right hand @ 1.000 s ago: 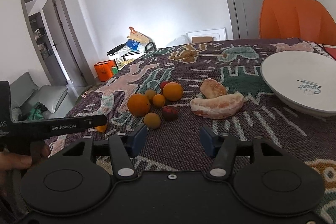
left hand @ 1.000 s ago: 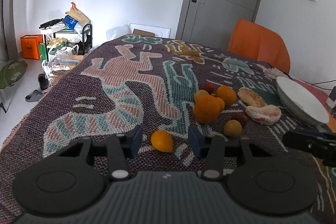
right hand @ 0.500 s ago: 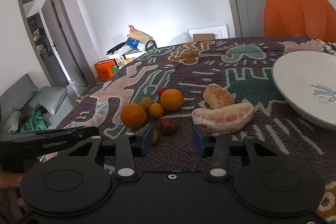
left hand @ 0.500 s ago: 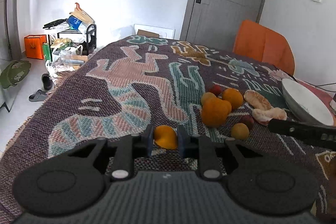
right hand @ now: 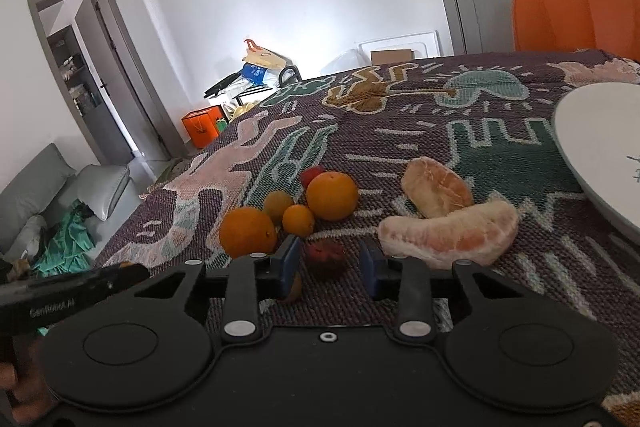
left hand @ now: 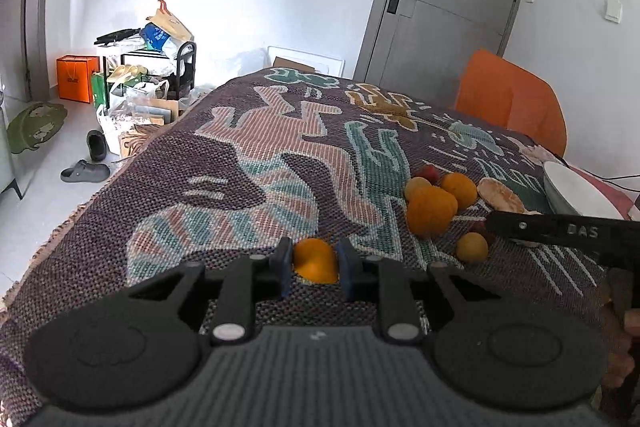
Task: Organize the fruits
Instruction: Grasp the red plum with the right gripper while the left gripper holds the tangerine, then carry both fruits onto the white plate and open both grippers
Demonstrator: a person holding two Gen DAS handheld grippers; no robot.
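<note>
We had our left gripper [left hand: 315,269] clamped on a small orange [left hand: 315,259], its blue pads pressing the fruit from both sides; whether it was off the patterned cloth [left hand: 248,163] or resting on it, we could not tell. That orange sat well apart from the other fruit, nearer to us and to the left.

Our right gripper [right hand: 329,267] was spread wide around a dark red fruit [right hand: 325,258], a pad on each side with a clear gap to the skin, so nothing was grasped there. A small yellowish fruit [right hand: 295,289] lay just behind the left pad, mostly hidden.

The rest of the fruit lay loose on the cloth: a large orange [right hand: 247,237], a second large orange [right hand: 332,195], two small ones [right hand: 298,219] touching between them, a red fruit [right hand: 312,174] behind, and two peeled pomelo pieces [right hand: 448,237] to the right, one leaning on the other.

The white bowl [right hand: 596,147] stood at the far right, and we saw no fruit in the part of it that showed. We took it for the likely place to gather the fruit, though nothing confirmed that.

We judged the task to be barely begun: one orange gripped, one dark fruit about to be, and every other piece waiting to be sorted.
</note>
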